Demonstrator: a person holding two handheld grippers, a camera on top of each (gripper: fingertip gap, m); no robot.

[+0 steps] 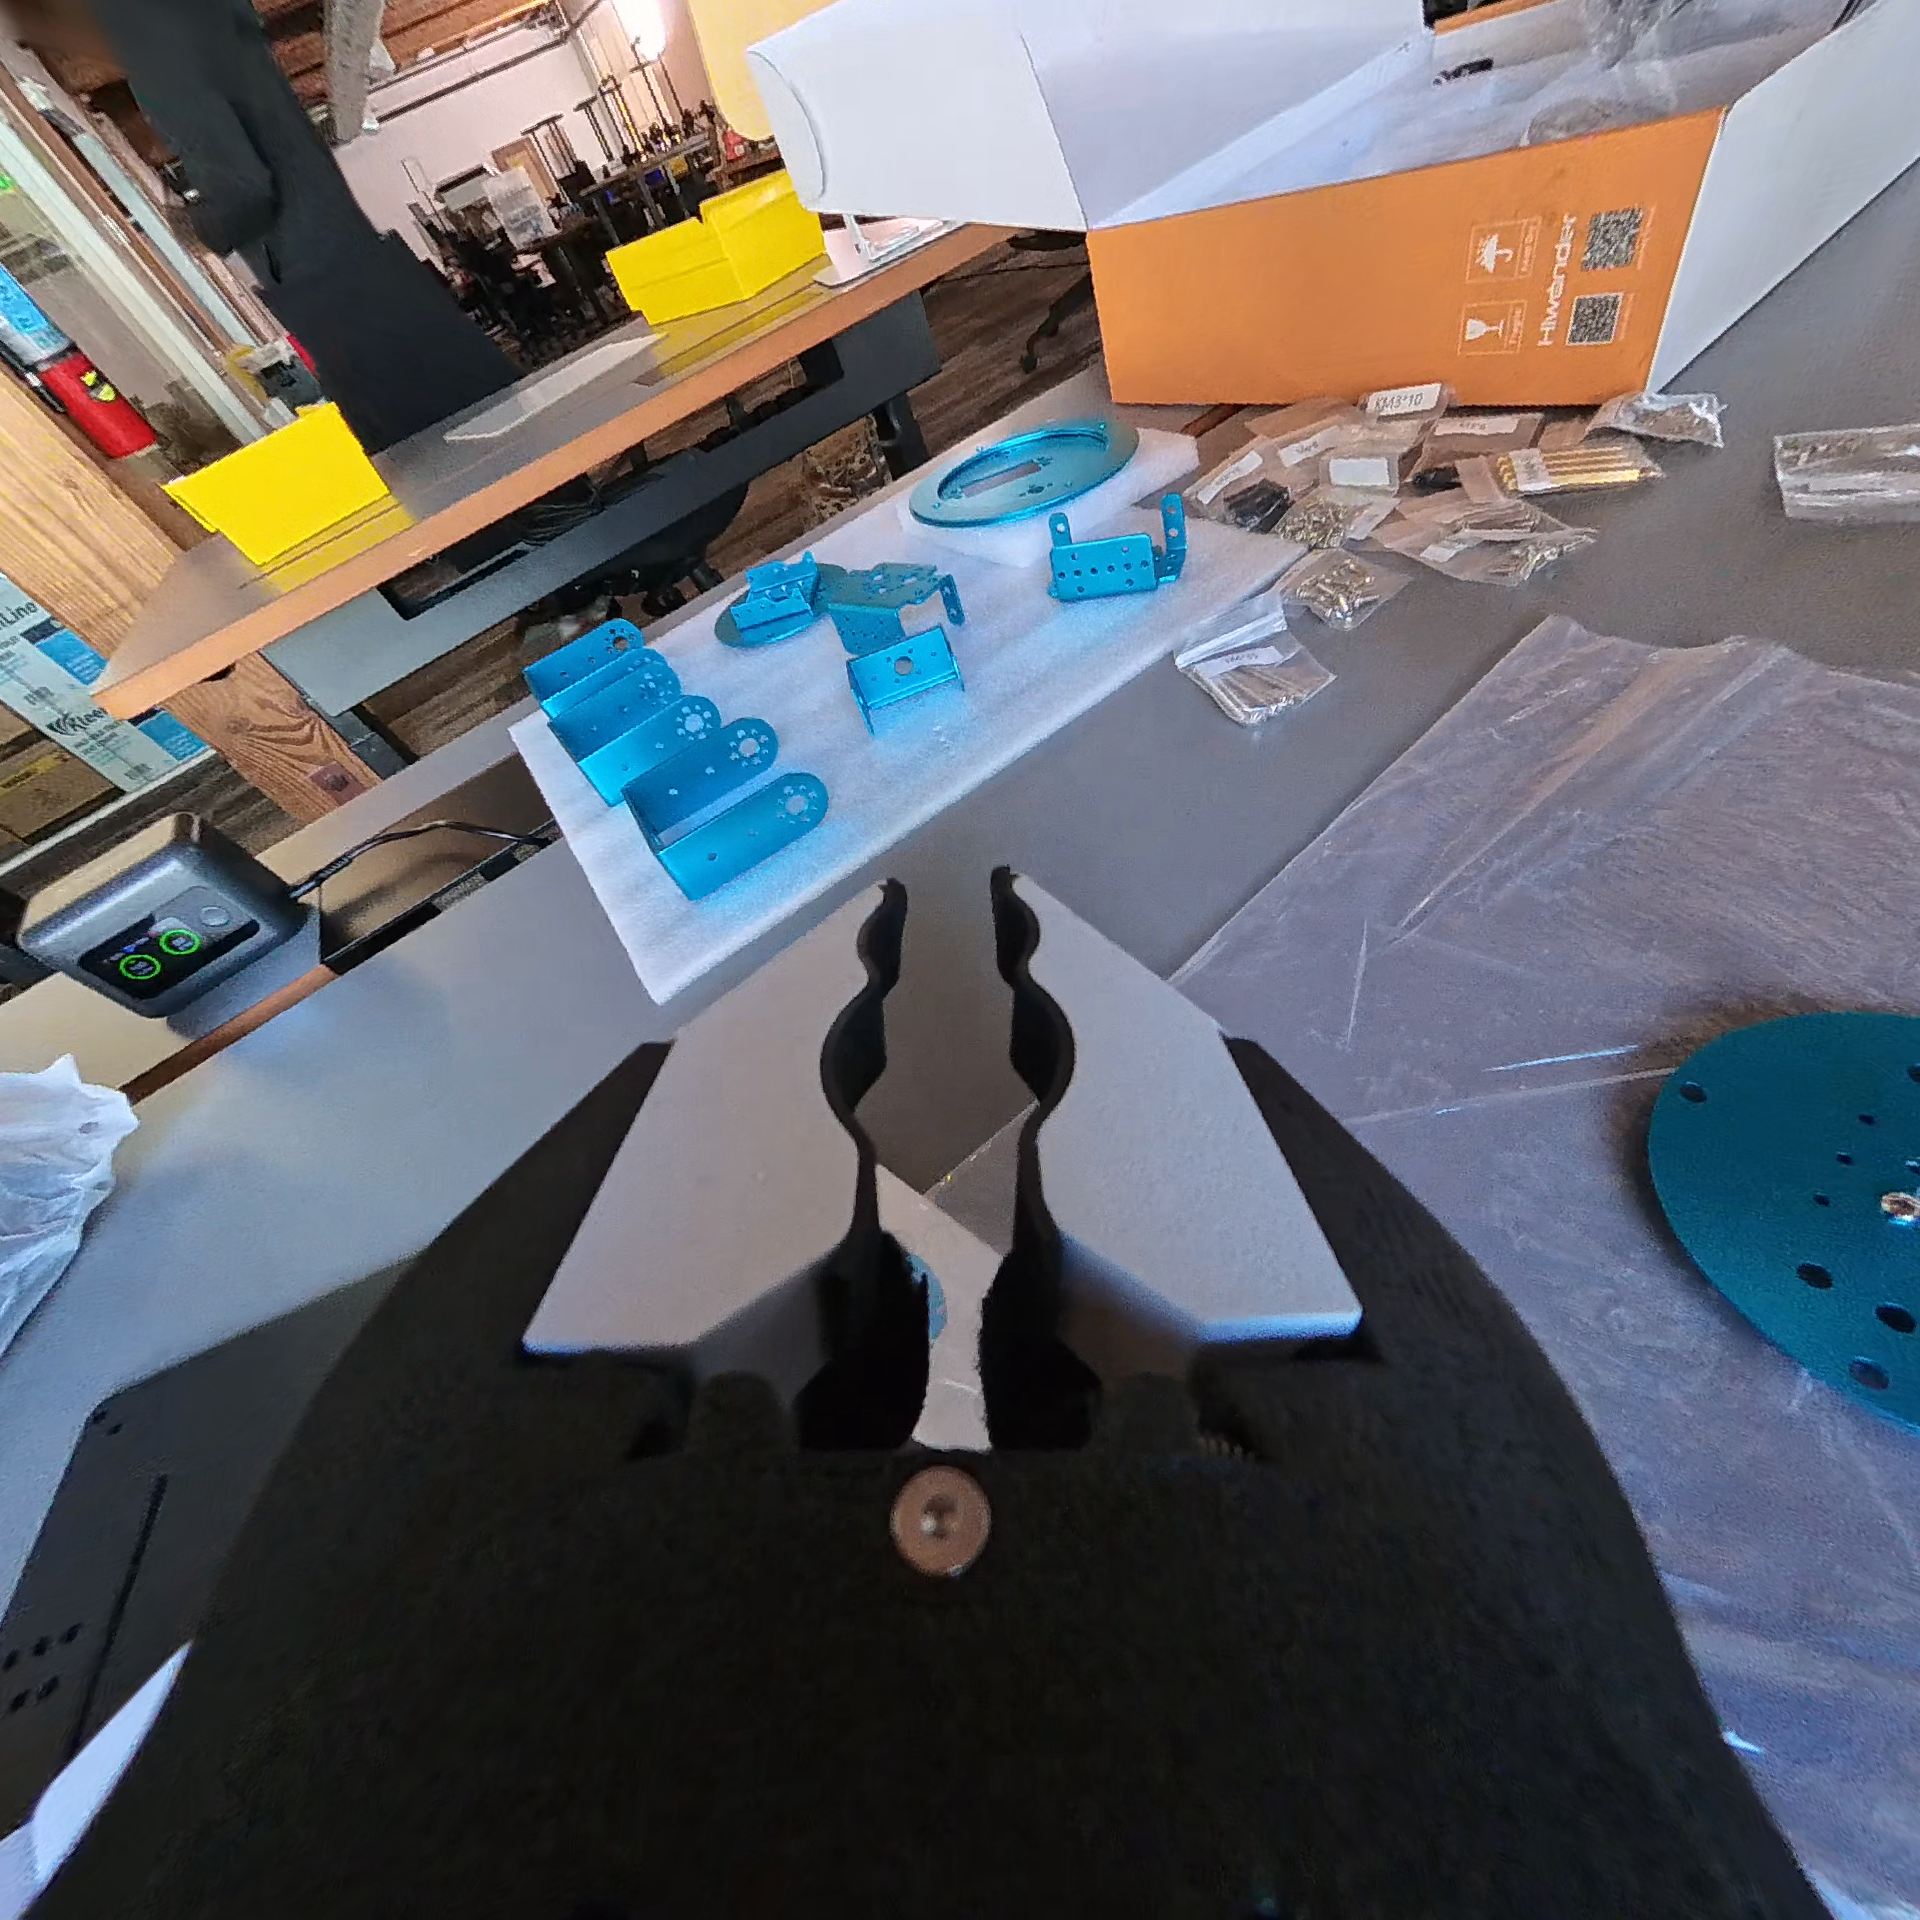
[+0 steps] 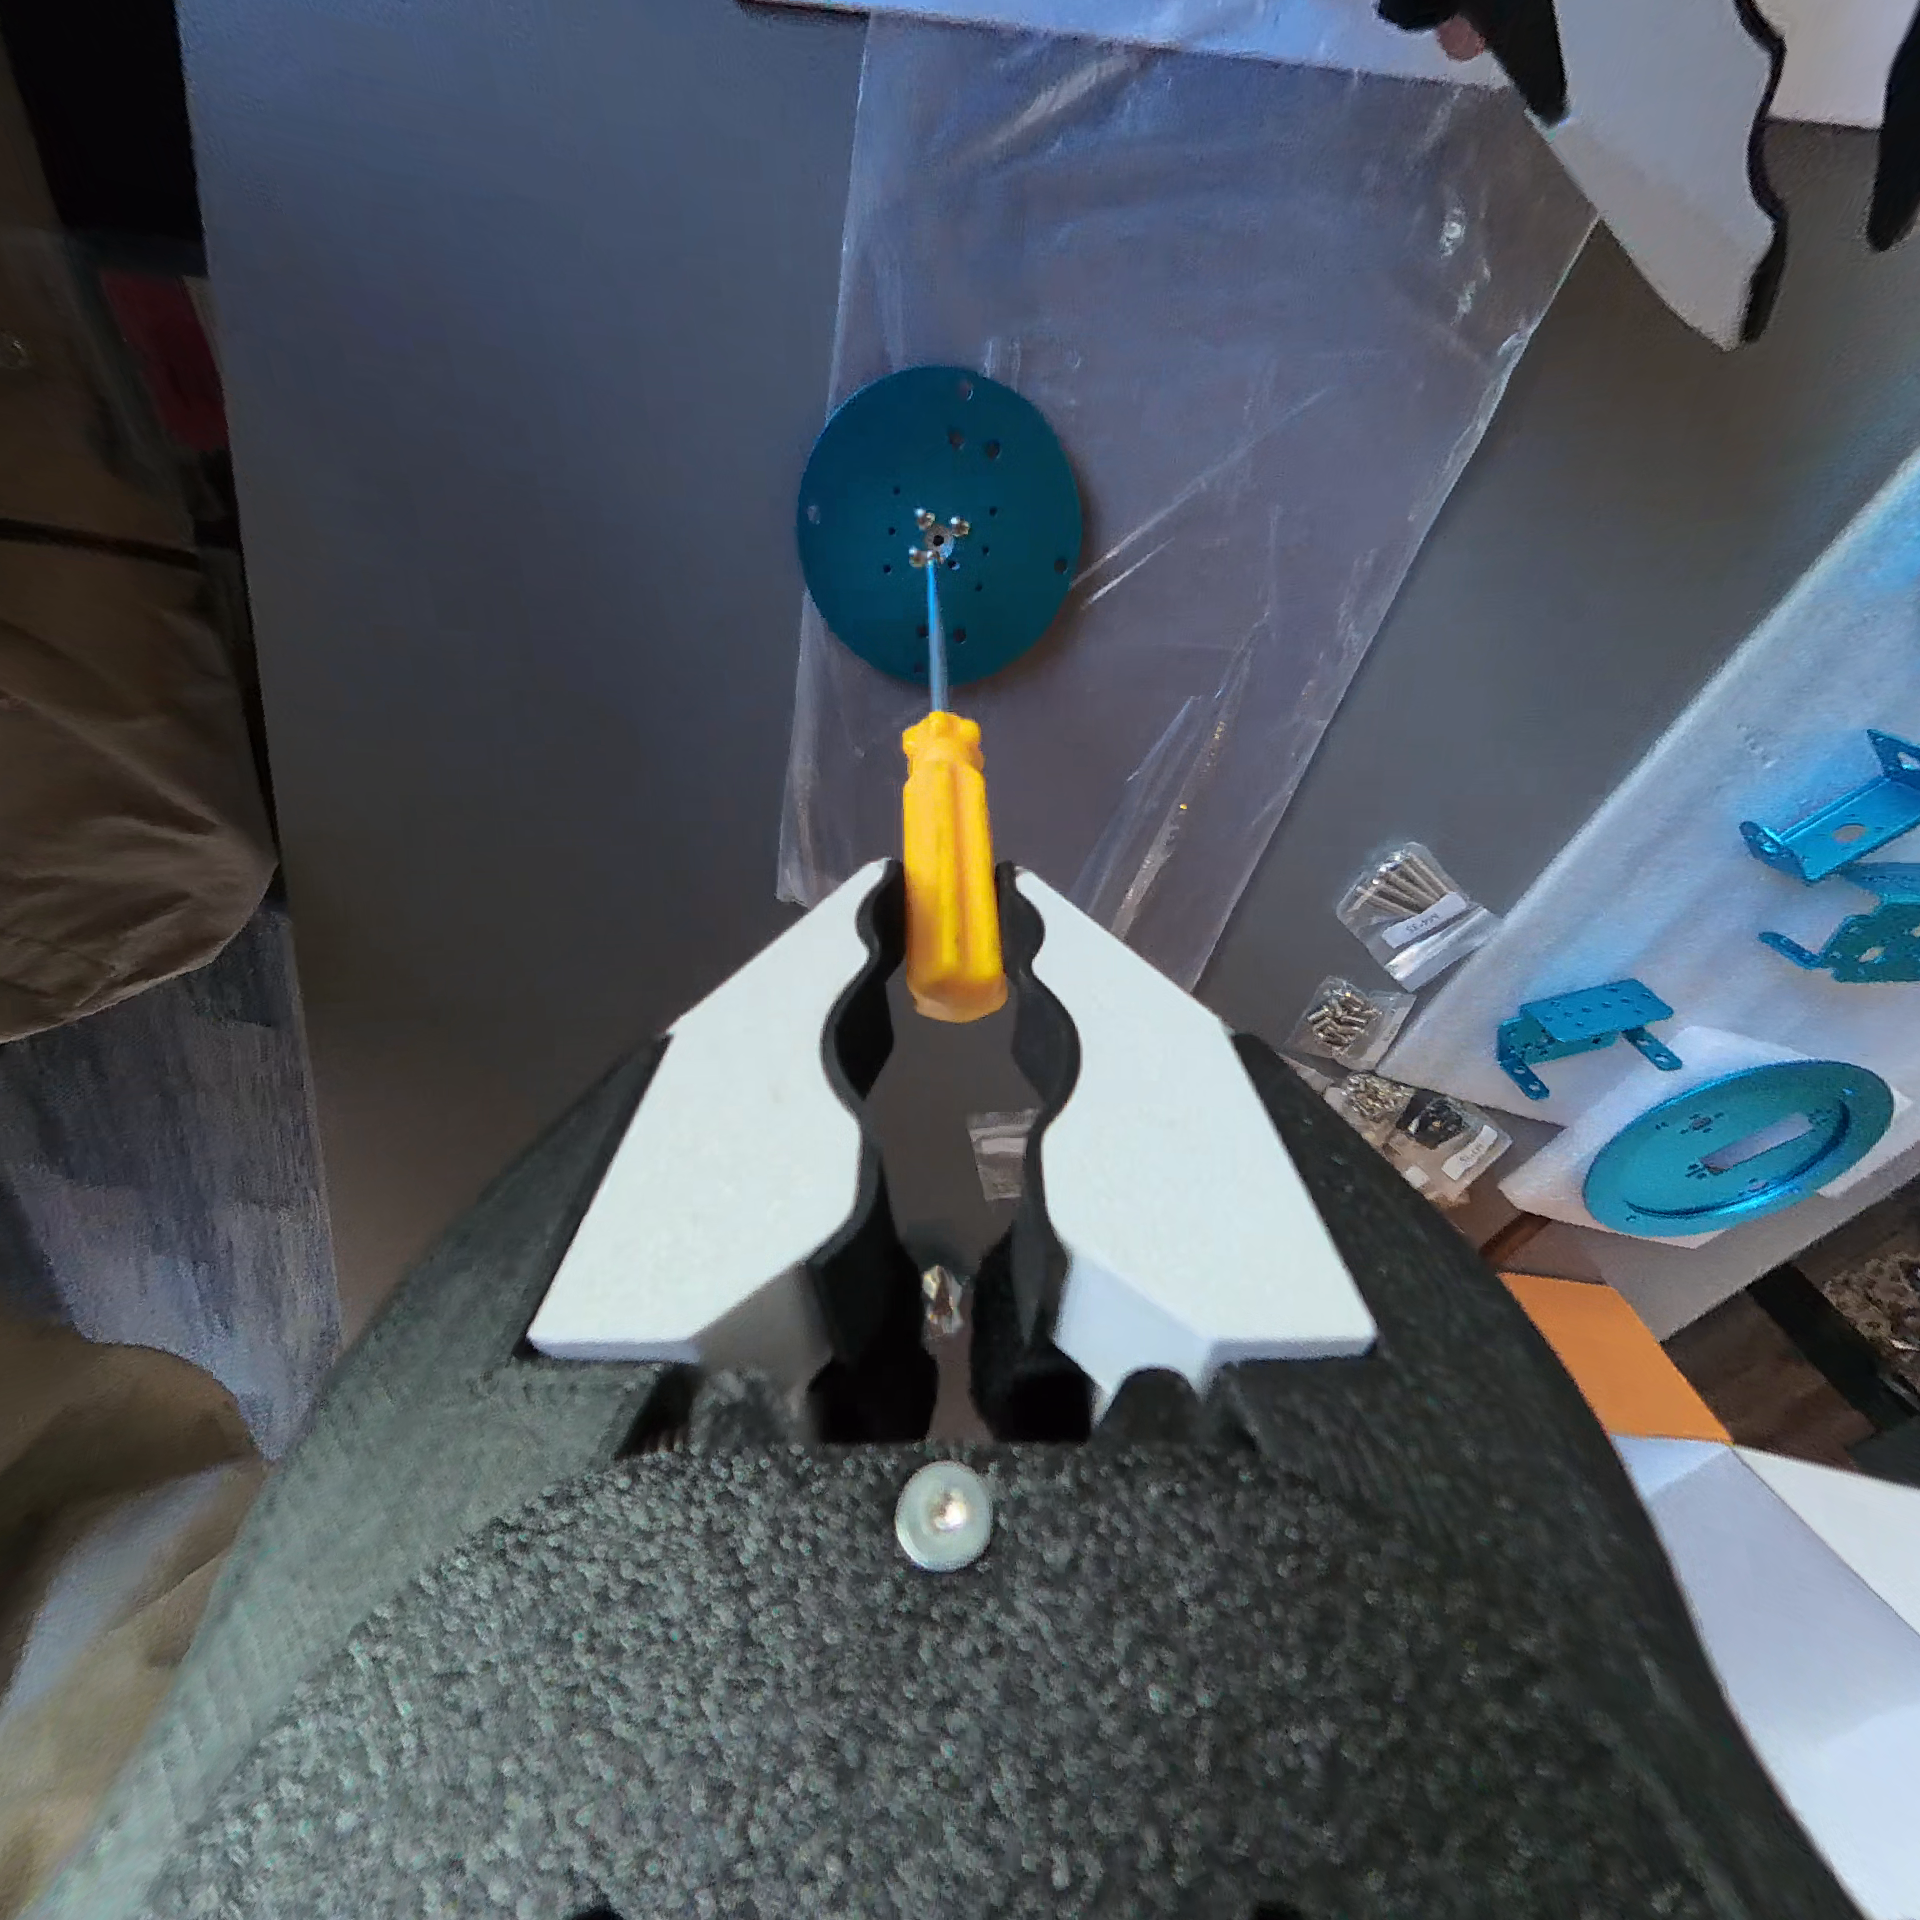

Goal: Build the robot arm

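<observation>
My right gripper [image 2: 948, 878] is shut on the yellow handle of a small screwdriver [image 2: 951, 894]. Its thin shaft runs forward, and the tip rests among the small screws at the centre of a dark teal perforated disc [image 2: 997, 582]. The disc lies on a clear plastic bag [image 2: 1195, 312] on the grey table. My left gripper [image 1: 945, 894] hovers empty over the bare table with its jaws a narrow gap apart. The disc [image 1: 1808, 1226] is off to its right. The left gripper also shows at the top right of the right wrist view [image 2: 1818, 187].
A white foam sheet [image 1: 1039, 665] ahead of the left gripper carries several blue metal brackets [image 1: 707, 769] and a blue ring [image 1: 1023, 468]. Small bags of screws [image 1: 1434, 499] lie by an orange box [image 1: 1351, 301]. A grey device with a lit screen [image 1: 156, 914] sits far left. Some 20 centimetres of space lies between my two pairs of fingers. My right gripper's tips are some 12 centimetres from the dark teal perforated disc [image 2: 997, 582]. The left camera catches it too, in the left wrist view [image 1: 1840, 1105].
</observation>
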